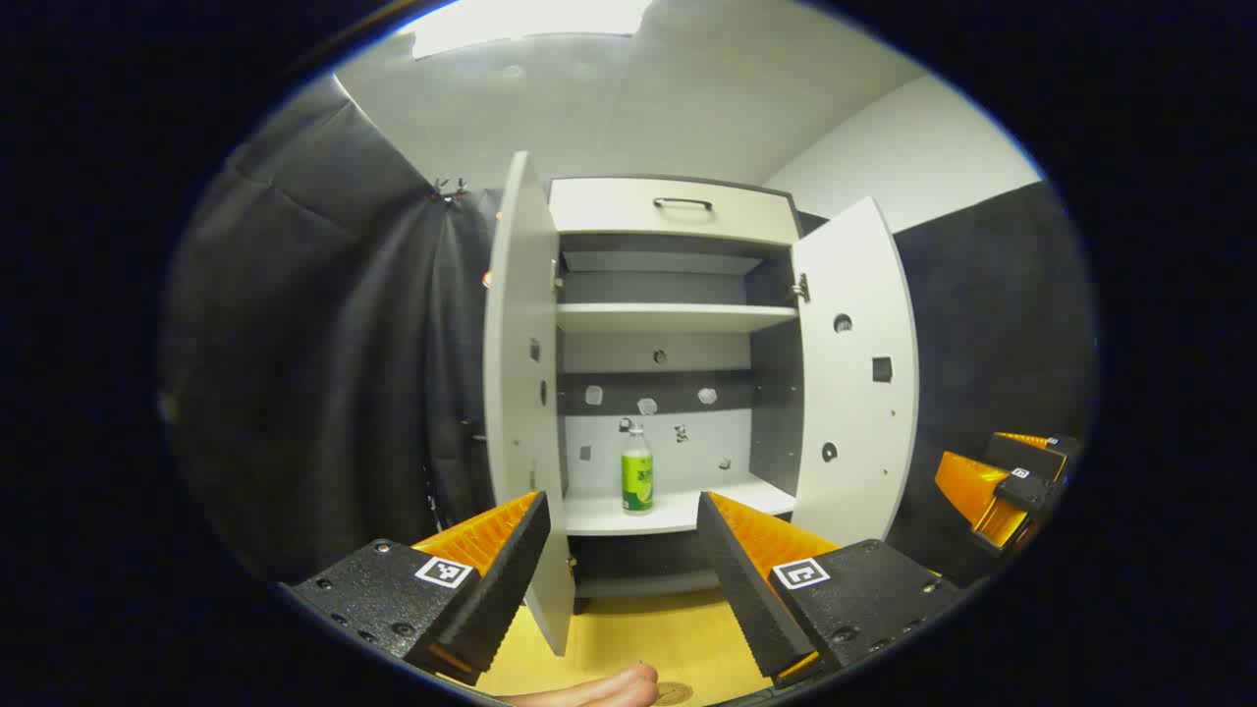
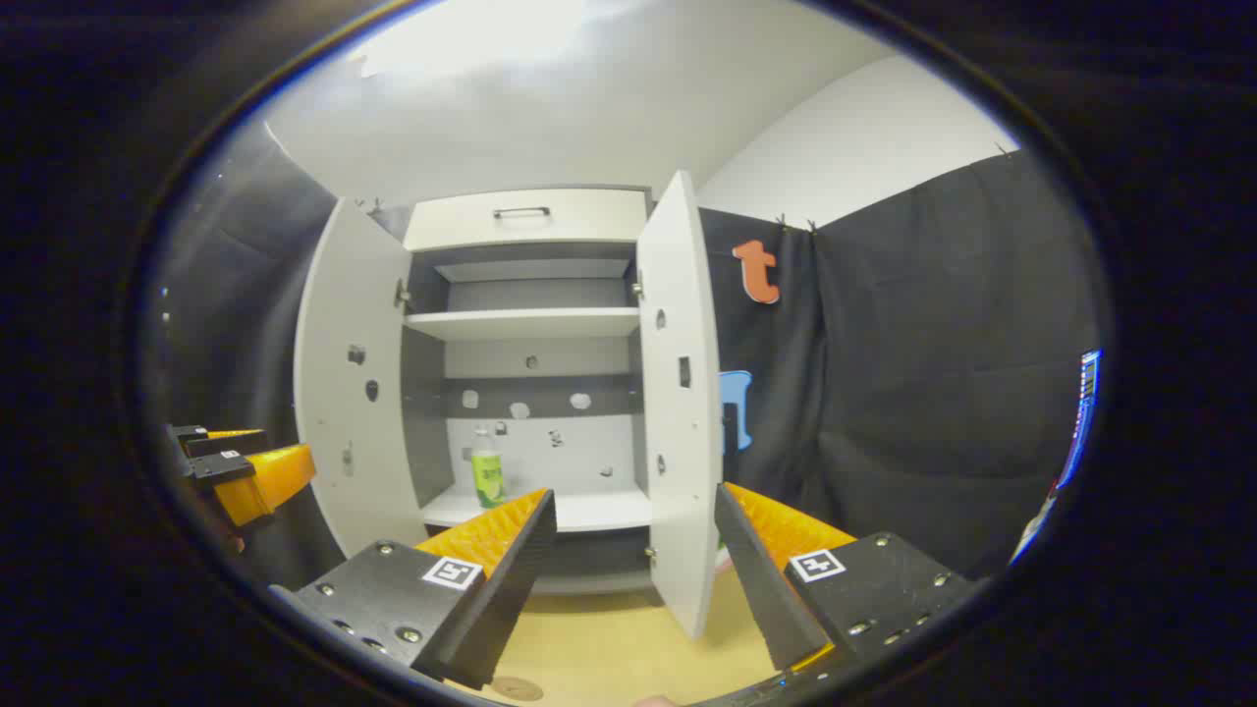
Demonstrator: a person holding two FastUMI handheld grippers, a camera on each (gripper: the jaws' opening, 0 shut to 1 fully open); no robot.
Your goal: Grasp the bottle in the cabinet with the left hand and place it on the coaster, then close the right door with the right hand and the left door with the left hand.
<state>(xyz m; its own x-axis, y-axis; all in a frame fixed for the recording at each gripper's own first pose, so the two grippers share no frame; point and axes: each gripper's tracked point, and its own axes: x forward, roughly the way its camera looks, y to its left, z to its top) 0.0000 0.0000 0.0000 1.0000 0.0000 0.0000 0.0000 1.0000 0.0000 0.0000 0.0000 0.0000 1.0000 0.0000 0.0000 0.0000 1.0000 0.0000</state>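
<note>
A small clear bottle (image 1: 636, 471) with a green label stands upright on the lower shelf of the white cabinet (image 1: 678, 208), left of the shelf's middle. Both doors stand open: the left door (image 1: 520, 393) and the right door (image 1: 854, 373). My left gripper (image 1: 622, 503) is open, well short of the cabinet and pointing at the bottle. A round brown coaster (image 1: 674, 693) lies on the yellow table just below it. In the right gripper view my right gripper (image 2: 633, 496) is open and holds nothing, facing the right door's edge (image 2: 678, 393); the bottle (image 2: 486, 476) and coaster (image 2: 516, 687) show there too.
The yellow tabletop (image 1: 648, 638) runs from the cabinet's foot towards me. A fingertip (image 1: 599, 689) rests near the coaster. Black cloth walls flank the cabinet. An upper shelf (image 1: 673, 316) and a drawer with a handle (image 1: 683, 203) sit above the bottle.
</note>
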